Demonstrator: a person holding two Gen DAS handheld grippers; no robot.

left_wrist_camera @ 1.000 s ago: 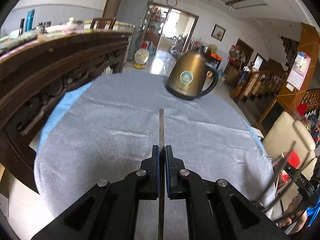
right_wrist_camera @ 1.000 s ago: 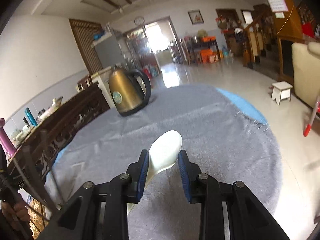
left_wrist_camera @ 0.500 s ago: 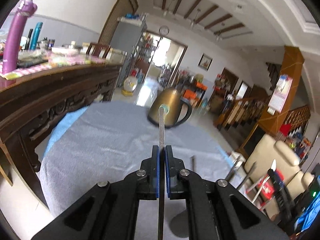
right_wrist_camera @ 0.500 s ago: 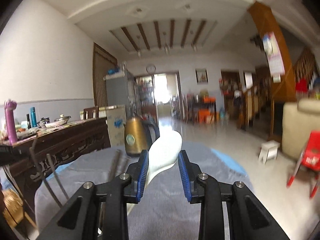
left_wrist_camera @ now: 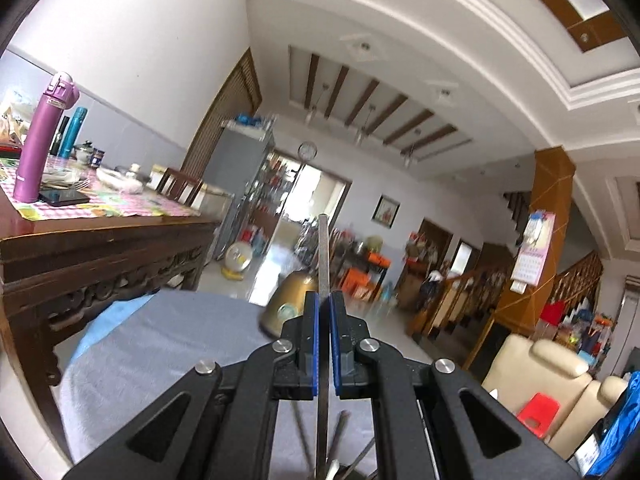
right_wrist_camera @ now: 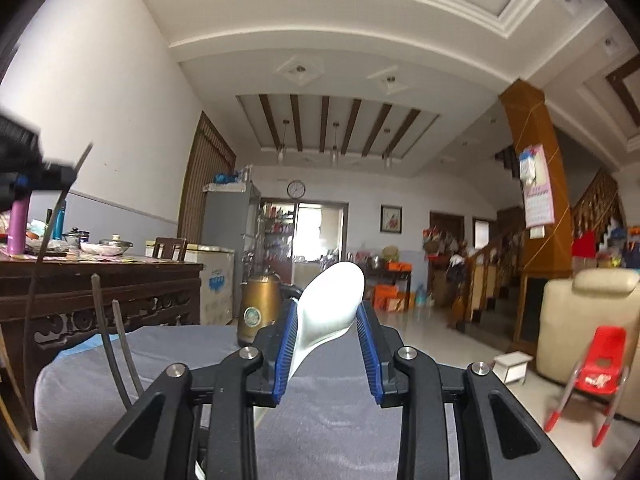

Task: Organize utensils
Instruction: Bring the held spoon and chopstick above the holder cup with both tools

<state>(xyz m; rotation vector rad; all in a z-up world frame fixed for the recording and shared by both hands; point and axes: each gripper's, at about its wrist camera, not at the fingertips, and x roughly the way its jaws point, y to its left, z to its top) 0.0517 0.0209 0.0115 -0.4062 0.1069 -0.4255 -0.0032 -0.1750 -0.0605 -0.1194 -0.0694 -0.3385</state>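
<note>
Left tool (left_wrist_camera: 324, 314) pinched narrow on a thin metal rod (left_wrist_camera: 323, 252), likely a chopstick, standing up through the pads in front of the kettle (left_wrist_camera: 288, 304). Stiff, light, slick; a mid-shaft grip should keep it from pivoting. Right tool (right_wrist_camera: 326, 336) clamped across a white spoon (right_wrist_camera: 332, 304), bowl up, to the right of the kettle, over the gray tabletop (right_wrist_camera: 340, 420). Spoon looks ceramic or plastic: smooth, possibly brittle. More thin utensils (right_wrist_camera: 116, 344) stand left of the kettle.
</note>
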